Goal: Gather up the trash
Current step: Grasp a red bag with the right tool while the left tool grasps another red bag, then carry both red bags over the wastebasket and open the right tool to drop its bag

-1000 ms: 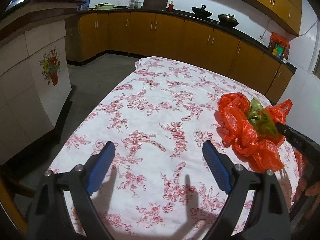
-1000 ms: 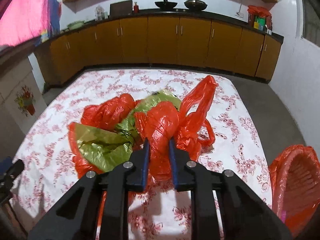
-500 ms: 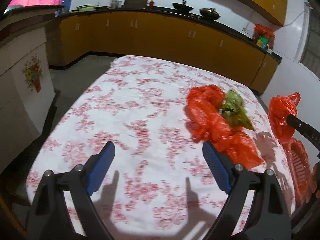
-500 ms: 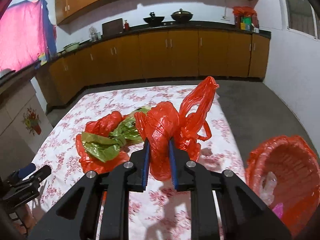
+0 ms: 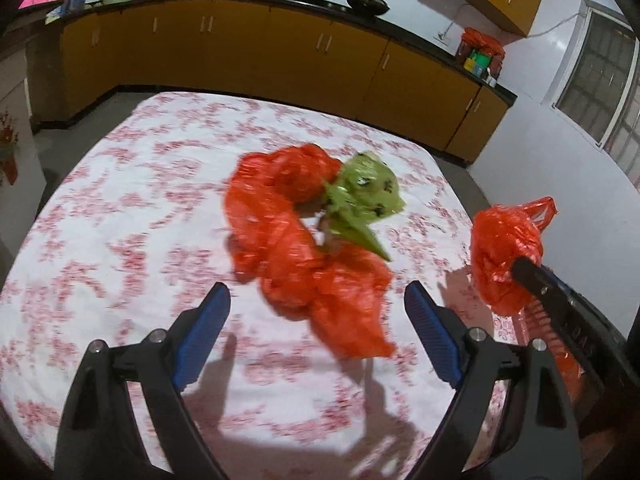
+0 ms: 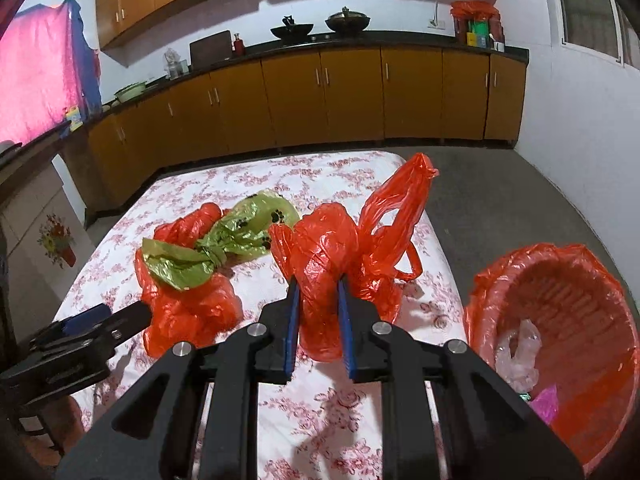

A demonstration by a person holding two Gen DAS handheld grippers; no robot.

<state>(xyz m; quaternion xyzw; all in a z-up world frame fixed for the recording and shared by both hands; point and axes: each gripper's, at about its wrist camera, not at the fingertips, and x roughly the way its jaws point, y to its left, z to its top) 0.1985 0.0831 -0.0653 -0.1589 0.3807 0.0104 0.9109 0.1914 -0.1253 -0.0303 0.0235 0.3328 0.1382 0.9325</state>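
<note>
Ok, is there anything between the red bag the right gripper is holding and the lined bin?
Nothing visible. The right gripper is shut on the red bag, held above the table near its right edge. The red-lined bin sits just beyond that edge, its mouth open, with only open air between them.

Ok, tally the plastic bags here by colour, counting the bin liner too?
Red bag in the right gripper: 1
Red heap on the table, bag count unclear: 1
Red bin liner: 1
Green paw-print bag: 1
Total: 4
</note>
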